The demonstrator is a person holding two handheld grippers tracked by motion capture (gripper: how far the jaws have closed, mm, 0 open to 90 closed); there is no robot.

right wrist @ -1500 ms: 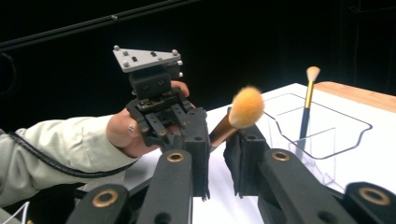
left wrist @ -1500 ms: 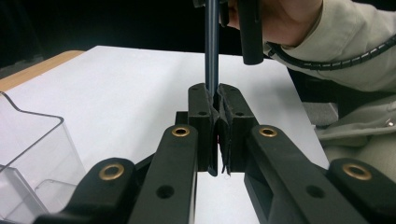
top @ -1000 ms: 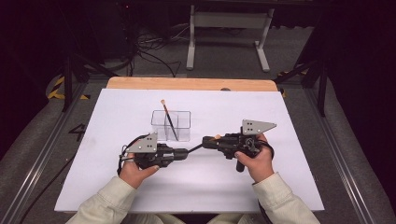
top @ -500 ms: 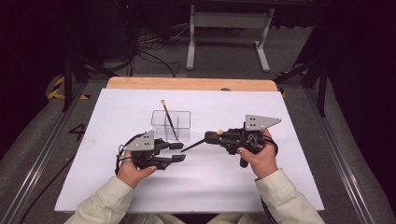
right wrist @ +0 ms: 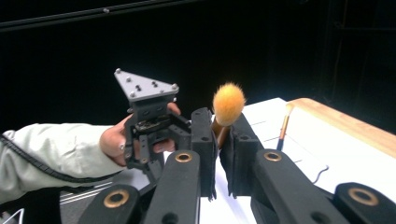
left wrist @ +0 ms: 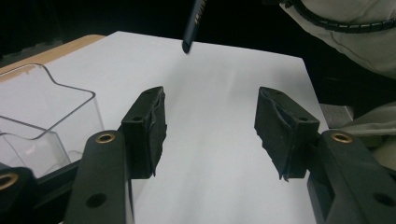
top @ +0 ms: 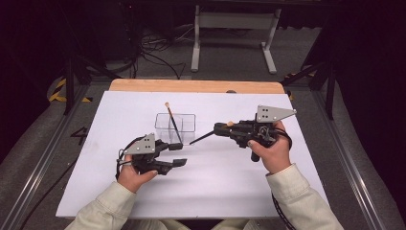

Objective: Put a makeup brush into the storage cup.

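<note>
The table (top: 268, 191) is big and white, with a strip of wood along its far edge. Two arms in pale sleeves come in from the near side, each hand holding a black gripper.

A clear box (top: 184, 125) sits near the middle of the table. One thin brush (top: 172, 123) leans in it, with its tip sticking up past the far rim.

The right gripper (top: 216, 128) is up off the table, to the right of the box. Its fingers (right wrist: 203, 140) are pressed together, pinching a second brush (top: 203, 137). In the right gripper view the fluffy orange tip (right wrist: 229, 103) pokes up from between the fingers. From above, the dark handle slants down and left, and its end comes close to the box's near right corner.

The left gripper (top: 178, 154) is low, just in front of the box. Its fingers (left wrist: 147, 126) are spread apart and have just been opening, with only bare table between them. In the left gripper view the end of the dark handle (left wrist: 192, 25) hangs above and past those fingers, touching neither.
</note>
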